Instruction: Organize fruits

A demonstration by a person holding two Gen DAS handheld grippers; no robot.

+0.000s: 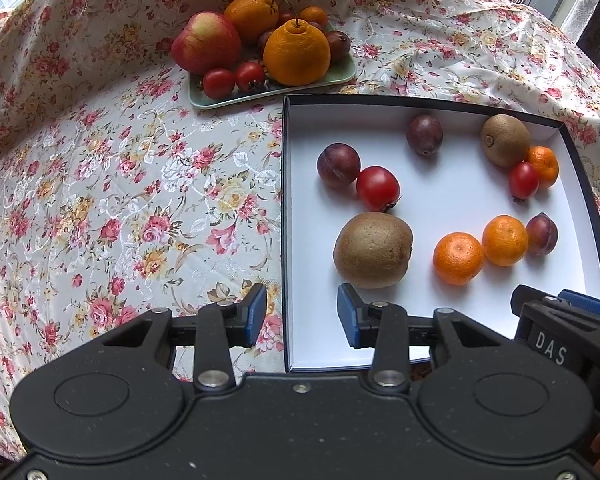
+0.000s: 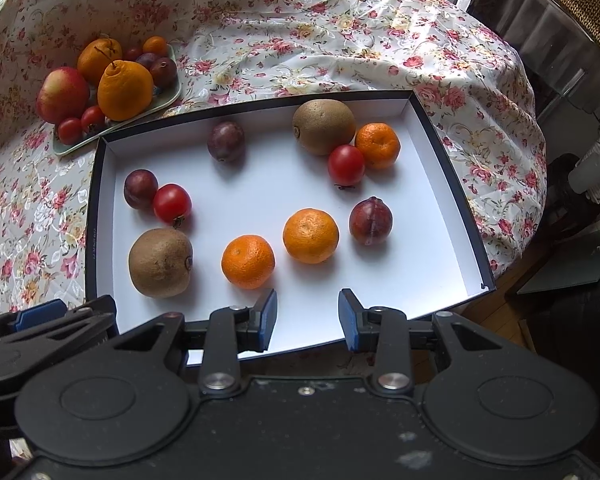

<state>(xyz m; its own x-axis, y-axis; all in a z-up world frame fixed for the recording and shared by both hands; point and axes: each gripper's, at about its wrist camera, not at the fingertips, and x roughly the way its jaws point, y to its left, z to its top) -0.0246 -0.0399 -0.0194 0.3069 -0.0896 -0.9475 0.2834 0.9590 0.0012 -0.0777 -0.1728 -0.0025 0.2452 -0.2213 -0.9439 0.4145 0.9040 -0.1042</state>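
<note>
Both claws hover empty over the near edge of the white box point(image 2: 440, 216); the left claw point(image 1: 302, 316) and right claw point(image 2: 308, 318) each stand narrowly parted, gripping nothing. Inside lie kiwis, mandarins, tomatoes and plums, scattered; more fruit sits on the green tray point(image 1: 340, 74) beyond. Probably a pick comes next: spread the pads wider before descending on the near mandarin point(image 2: 248, 261); squeeze gently to avoid bruising.

Fruit I'm sorting: loose in the box point(image 2: 440, 148), heaped on the green tray point(image 2: 168, 96).
I see two kiwis point(image 2: 161, 262), three mandarins point(image 2: 248, 261), three plums point(image 2: 370, 220), two tomatoes point(image 2: 172, 204) scattered inside; apple point(image 2: 62, 94), large oranges point(image 2: 125, 90) crowd the tray.
</note>
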